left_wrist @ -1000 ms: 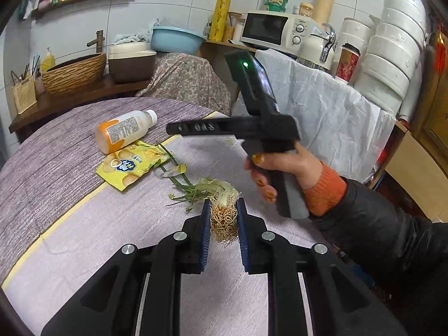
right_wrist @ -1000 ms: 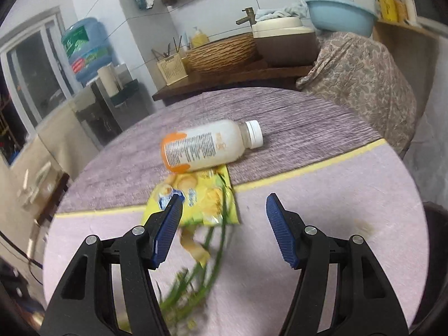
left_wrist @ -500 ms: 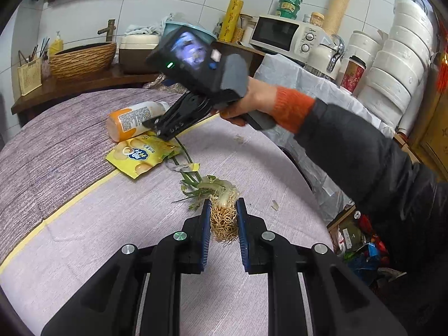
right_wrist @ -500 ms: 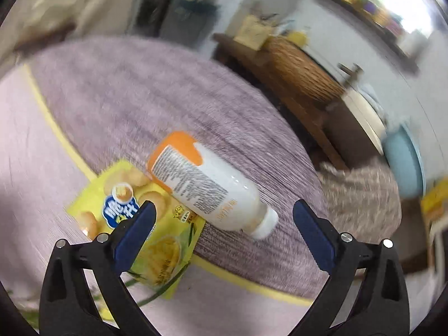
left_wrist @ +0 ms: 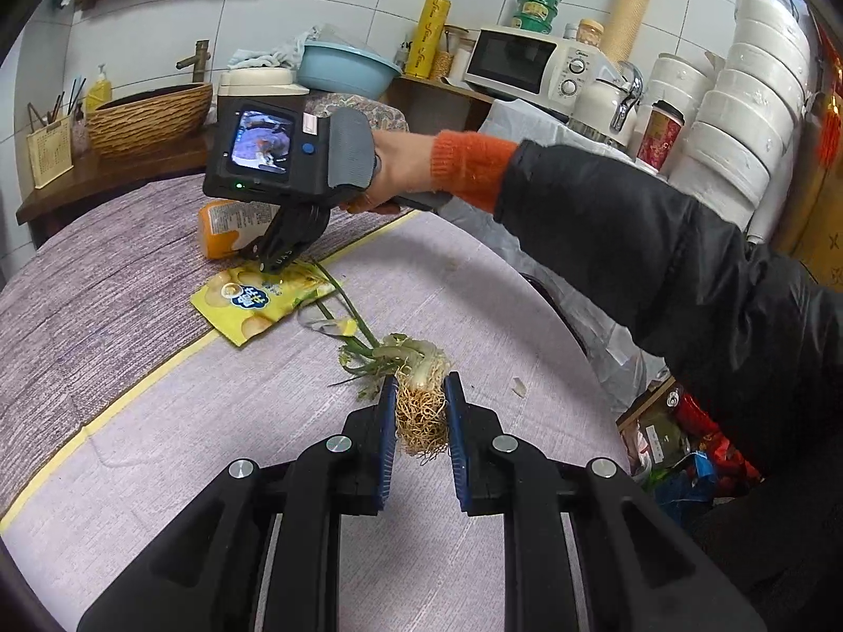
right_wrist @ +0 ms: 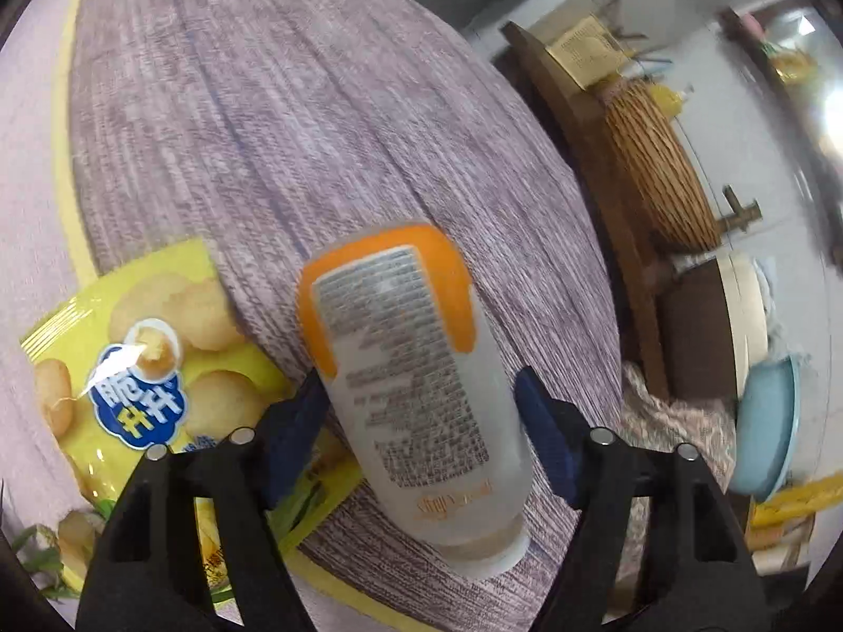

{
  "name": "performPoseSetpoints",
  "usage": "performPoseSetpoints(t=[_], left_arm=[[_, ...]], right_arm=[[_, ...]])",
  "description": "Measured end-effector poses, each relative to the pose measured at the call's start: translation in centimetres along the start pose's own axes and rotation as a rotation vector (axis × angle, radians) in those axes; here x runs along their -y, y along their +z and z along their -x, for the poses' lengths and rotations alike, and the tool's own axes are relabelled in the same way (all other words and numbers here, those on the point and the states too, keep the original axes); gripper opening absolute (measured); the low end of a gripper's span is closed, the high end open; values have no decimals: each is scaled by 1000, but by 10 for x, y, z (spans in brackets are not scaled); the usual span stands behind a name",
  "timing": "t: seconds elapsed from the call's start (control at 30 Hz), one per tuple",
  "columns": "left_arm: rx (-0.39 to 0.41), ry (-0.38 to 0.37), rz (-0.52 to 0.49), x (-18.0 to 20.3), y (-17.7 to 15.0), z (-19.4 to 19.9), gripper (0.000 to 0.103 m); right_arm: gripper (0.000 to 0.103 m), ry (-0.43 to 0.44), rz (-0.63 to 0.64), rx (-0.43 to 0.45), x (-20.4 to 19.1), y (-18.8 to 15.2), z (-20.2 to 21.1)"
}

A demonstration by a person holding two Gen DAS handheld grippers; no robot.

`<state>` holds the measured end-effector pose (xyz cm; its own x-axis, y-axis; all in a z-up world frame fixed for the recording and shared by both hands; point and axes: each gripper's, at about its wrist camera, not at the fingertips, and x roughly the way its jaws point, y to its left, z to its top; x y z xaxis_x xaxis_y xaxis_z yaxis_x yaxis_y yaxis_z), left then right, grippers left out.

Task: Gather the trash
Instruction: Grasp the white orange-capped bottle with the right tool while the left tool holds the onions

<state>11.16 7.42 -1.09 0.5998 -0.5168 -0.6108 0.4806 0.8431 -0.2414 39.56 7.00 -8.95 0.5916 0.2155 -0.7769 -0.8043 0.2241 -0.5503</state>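
Purple tablecloth (left_wrist: 131, 316): left hand-held gripper (left_wrist: 419, 421) clamped on scallion roots (left_wrist: 421, 416), right hand-held gripper (right_wrist: 421, 421) closing around bottle (right_wrist: 405, 379).

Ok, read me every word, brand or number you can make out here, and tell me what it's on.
"脆片": blue badge on the yellow snack bag.
Bottle label: print too blurred to read.
Microwave badge, yellow roll, red cup: lettering too small.

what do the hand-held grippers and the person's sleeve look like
Left hand-held gripper: black plastic fingers with ribbed blue pads and silver round bolt heads. Right hand-held gripper: same black fingers and blue pads; seen from the left wrist, a black body with a small lit screen, blue button, green light and grey grip. Sleeve: black jacket over an orange knit cuff.
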Motion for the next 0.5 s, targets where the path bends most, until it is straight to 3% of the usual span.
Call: performPoseSetpoints(t=[0.2,0.5], left_arm=[[7,7,-11,7,4,1,18],[39,-19,-64,39,18,14,18]], right_arm=[[67,-55,-210,52,11,-29,25],[64,-70,-652,186,43,-120,97]])
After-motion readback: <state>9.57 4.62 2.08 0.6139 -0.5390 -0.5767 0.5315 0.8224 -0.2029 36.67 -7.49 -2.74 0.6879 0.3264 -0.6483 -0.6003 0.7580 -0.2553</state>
